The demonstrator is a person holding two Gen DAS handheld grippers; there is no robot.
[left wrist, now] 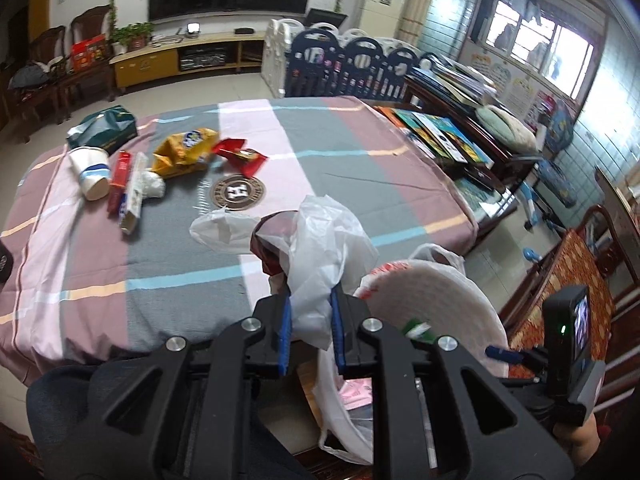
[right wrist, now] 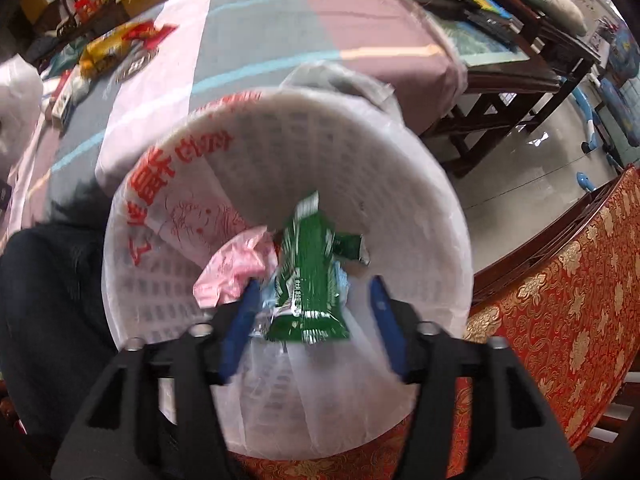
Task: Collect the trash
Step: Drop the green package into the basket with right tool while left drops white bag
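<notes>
My left gripper (left wrist: 310, 320) is shut on a crumpled white plastic bag (left wrist: 320, 248) with a dark red wrapper (left wrist: 272, 248) showing in its folds, held above the table's near edge. My right gripper (right wrist: 312, 304) points down into a white bin (right wrist: 360, 120) lined with a printed bag. Its jaws stand wide apart with a green wrapper (right wrist: 308, 280) loose between them. A pink bag (right wrist: 232, 272) lies in the bin. More trash lies on the striped tablecloth (left wrist: 340, 152): a paper cup (left wrist: 92, 172), a yellow snack bag (left wrist: 184, 152), a red wrapper (left wrist: 240, 156) and a red box (left wrist: 120, 180).
A green tissue pack (left wrist: 104, 128) and a round coaster (left wrist: 238, 192) sit on the table. A chair with red and gold cloth (right wrist: 560, 320) stands right of the bin. A low table with books (left wrist: 440, 136) is at the far right.
</notes>
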